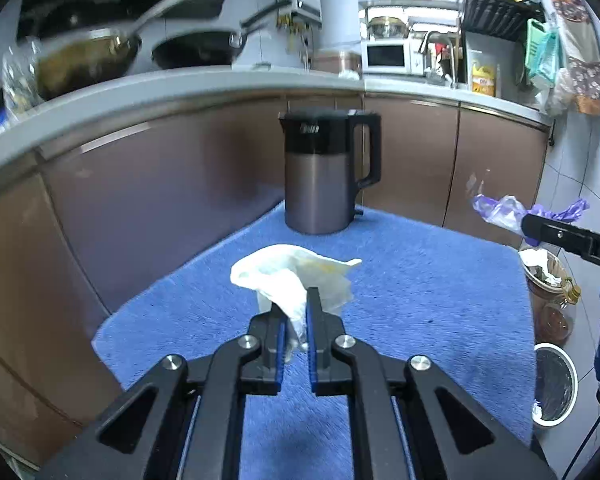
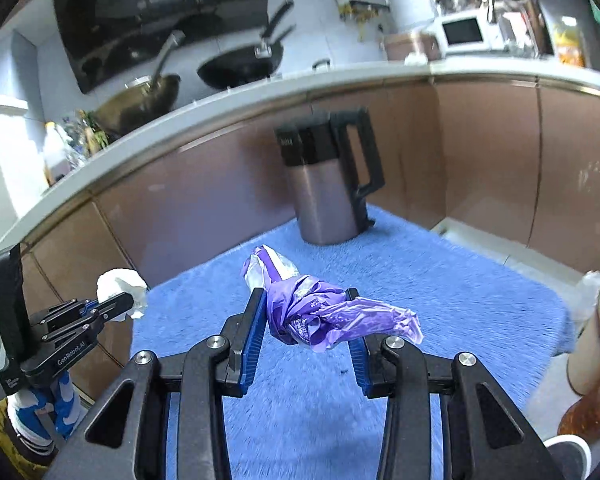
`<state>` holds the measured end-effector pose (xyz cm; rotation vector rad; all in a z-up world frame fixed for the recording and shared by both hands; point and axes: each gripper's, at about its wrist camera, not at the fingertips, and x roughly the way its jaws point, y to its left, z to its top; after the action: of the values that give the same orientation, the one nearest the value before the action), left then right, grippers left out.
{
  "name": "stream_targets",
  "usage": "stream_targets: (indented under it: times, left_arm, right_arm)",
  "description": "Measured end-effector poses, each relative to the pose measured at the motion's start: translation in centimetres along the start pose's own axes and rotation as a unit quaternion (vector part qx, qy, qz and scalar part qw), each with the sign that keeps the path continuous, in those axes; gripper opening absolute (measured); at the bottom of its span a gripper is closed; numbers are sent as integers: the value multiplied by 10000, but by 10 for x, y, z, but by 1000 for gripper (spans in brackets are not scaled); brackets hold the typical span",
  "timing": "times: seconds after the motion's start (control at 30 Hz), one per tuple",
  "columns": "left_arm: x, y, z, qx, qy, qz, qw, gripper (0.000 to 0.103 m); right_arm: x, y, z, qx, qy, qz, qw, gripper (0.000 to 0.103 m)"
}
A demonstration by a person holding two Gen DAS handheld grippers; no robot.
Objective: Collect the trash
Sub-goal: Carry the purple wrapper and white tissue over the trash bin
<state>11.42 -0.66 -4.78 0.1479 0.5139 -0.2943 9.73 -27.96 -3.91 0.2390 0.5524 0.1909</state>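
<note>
My left gripper (image 1: 297, 300) is shut on a crumpled white plastic wrapper (image 1: 288, 276) and holds it above the blue mat (image 1: 420, 280). In the right wrist view the left gripper (image 2: 118, 304) shows at the far left with the white wrapper (image 2: 120, 282) in its tips. My right gripper (image 2: 306, 300) is closed on a crumpled purple plastic bag (image 2: 324, 314), held above the mat (image 2: 460, 288). In the left wrist view the right gripper's finger (image 1: 568, 236) enters from the right with the purple bag (image 1: 504, 210).
A grey and black electric kettle (image 1: 324, 172) stands at the mat's far edge, before brown cabinet doors (image 1: 160, 184). A bin with trash (image 1: 548, 292) and a round white-rimmed bin (image 1: 556, 384) stand on the floor at the right. Pans sit on the counter (image 1: 204, 84).
</note>
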Motion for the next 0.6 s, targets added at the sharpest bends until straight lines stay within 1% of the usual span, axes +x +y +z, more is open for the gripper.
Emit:
stream_targets:
  times: [0.1, 0.27, 0.4, 0.47, 0.6]
  left_arm:
    - [-26, -16, 0, 167, -219, 123, 9995, 8]
    - [-62, -43, -6, 428, -516, 185, 9976, 8]
    - [-82, -64, -9, 602, -706, 96, 9956, 8]
    - [-87, -75, -8, 663, -762, 21, 9949, 8]
    - [-92, -97, -7, 807, -830, -151, 9932, 8]
  right_arm:
    - [-39, 3, -8, 0, -262, -70, 9996, 38]
    - [-92, -3, -17, 77, -600, -255, 9978, 38]
    - [-126, -11, -28, 131, -784, -468, 9957, 38]
    - [-141, -17, -32, 179, -852, -577, 9945, 38]
    - [-176, -30, -47, 259, -1012, -922, 9902, 38]
